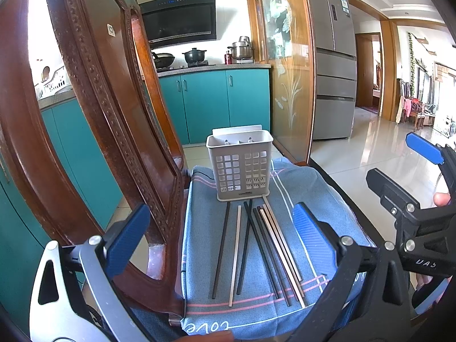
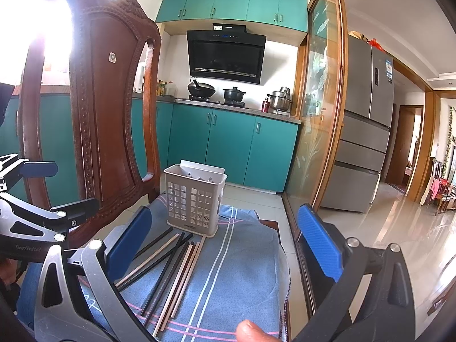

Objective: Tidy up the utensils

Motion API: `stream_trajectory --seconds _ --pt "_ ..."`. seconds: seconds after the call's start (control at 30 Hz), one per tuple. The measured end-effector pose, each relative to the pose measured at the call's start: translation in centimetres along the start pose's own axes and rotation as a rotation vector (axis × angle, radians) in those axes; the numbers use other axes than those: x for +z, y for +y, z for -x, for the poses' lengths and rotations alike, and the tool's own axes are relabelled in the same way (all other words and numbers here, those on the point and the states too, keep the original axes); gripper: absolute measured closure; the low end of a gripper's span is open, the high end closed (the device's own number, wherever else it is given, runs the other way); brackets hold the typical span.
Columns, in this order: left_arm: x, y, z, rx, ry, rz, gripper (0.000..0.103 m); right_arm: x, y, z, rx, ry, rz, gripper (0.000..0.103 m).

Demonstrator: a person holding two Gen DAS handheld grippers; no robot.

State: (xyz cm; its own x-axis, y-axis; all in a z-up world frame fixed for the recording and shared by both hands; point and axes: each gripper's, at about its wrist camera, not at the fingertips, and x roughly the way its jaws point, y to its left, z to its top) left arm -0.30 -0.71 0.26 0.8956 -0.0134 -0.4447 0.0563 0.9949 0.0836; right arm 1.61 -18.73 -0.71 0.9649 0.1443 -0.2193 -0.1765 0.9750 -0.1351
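Several black and beige chopsticks (image 1: 256, 245) (image 2: 173, 273) lie side by side on a blue cloth (image 1: 307, 193) (image 2: 236, 262) draped over a chair seat. Behind them stands a grey perforated utensil holder (image 1: 240, 165) (image 2: 195, 196), upright. My left gripper (image 1: 219, 236) hovers open over the chopsticks, nothing between its blue pads. My right gripper (image 2: 225, 245) is open too, above the cloth and right of the chopsticks; in the left wrist view the right gripper (image 1: 404, 165) shows at the right edge.
A carved wooden chair back (image 1: 108, 108) (image 2: 108, 114) rises at the left, close to the cloth. Teal kitchen cabinets (image 1: 216, 102), a stove with pots (image 2: 225, 94), a glass partition (image 2: 316, 142) and a fridge (image 1: 333, 71) stand beyond. Glossy tiled floor (image 1: 370, 148) lies to the right.
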Motion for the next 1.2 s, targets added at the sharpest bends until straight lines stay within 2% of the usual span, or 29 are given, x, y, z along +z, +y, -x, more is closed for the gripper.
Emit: stream_trajectory --seconds 0.9,1.03,1.2 --pt "-0.3 -0.4 -0.3 -0.005 0.021 -0.008 0.004 -0.4 -0.5 0.2 -0.011 0.003 -0.011 0.003" --pt "-0.6 -0.7 -1.3 -0.011 0.07 -0.02 0.004 -0.6 -1.1 -0.4 -0.038 0.034 -0.025 0.003" --pt "-1.2 -0.9 -2.2 -0.006 0.117 -0.03 0.004 -1.3 -1.8 -2.1 -0.107 0.128 -0.018 0.003"
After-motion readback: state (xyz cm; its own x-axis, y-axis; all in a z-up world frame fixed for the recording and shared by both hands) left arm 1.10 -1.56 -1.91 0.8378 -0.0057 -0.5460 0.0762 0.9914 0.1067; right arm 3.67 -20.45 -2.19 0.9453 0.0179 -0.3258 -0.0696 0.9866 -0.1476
